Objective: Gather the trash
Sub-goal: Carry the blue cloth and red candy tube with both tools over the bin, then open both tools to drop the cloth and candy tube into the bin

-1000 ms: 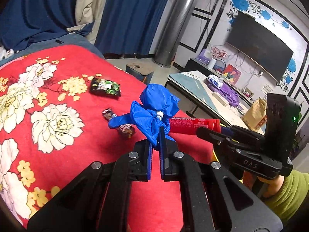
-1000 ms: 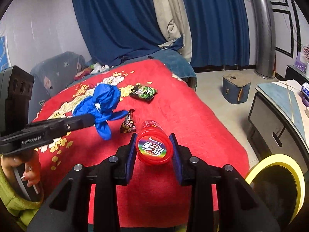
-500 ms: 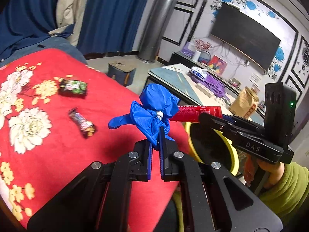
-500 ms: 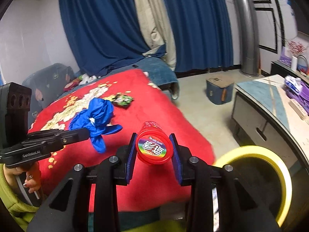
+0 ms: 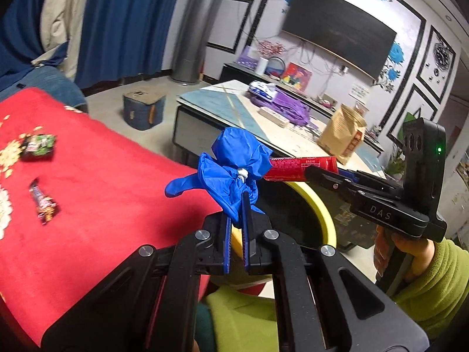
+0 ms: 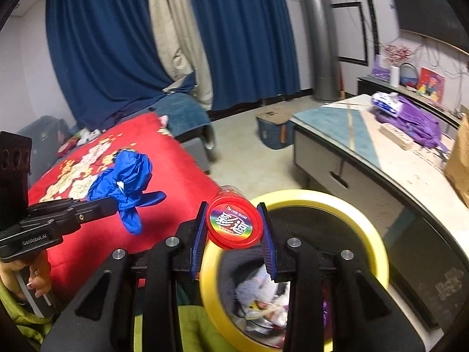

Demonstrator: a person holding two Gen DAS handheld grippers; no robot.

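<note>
- While both hands carry trash off the red bed (image 5: 96,205), the right gripper (image 6: 233,228) pinches a red tube (image 6: 234,224) across its body, cap end facing the camera, long axis running forward along the fingers.
- Its fingers sit over the near rim of the yellow bin (image 6: 378,252), whose mouth lies directly below and ahead; litter already lies inside.
- Pressed together, the left gripper (image 5: 237,234) pinches a blue glove wad (image 5: 234,170), which hangs above the bed's edge, beside the bin but not over its mouth.
- My read: the right hand is nearer, so the tube can drop first; the glove needs to travel further toward the bin.
- Two wrappers, a green one (image 5: 38,146) and a dark one (image 5: 44,202), lie well apart from both grippers on the bed, not yet collected.
</note>
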